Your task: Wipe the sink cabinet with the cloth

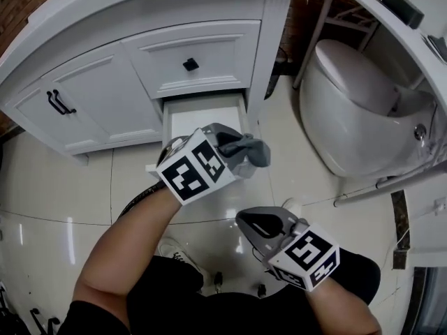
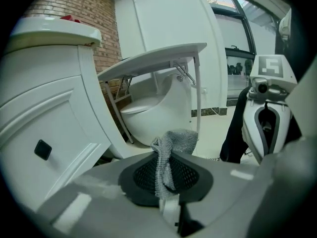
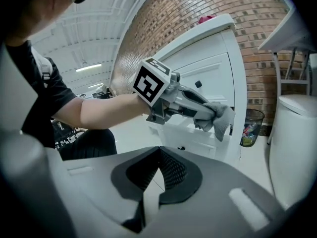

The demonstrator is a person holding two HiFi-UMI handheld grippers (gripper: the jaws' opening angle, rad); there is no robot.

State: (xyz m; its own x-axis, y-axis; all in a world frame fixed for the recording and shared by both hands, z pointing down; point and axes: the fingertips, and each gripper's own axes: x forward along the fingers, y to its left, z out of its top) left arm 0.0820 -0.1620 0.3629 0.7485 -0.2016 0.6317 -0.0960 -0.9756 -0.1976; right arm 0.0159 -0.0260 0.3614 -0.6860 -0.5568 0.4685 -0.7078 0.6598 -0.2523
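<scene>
The white sink cabinet (image 1: 105,82) fills the upper left of the head view; its lowest drawer (image 1: 202,112) is pulled open below a shut drawer with a black knob (image 1: 190,64). My left gripper (image 1: 234,149) is shut on a grey cloth (image 1: 253,152), held just above the open drawer's front right corner. The cloth (image 2: 171,148) hangs bunched between the jaws in the left gripper view. My right gripper (image 1: 251,223) is lower and nearer me, shut with nothing in it, apart from the cabinet. In the right gripper view the left gripper (image 3: 198,105) holds the cloth (image 3: 220,115) beside the cabinet front.
A white toilet (image 1: 356,110) stands right of the cabinet, with a folding table (image 2: 153,58) over it. A bin (image 3: 251,127) with rubbish sits between cabinet and toilet. Glossy floor tiles (image 1: 56,187) lie in front. My knees and shoes are below the grippers.
</scene>
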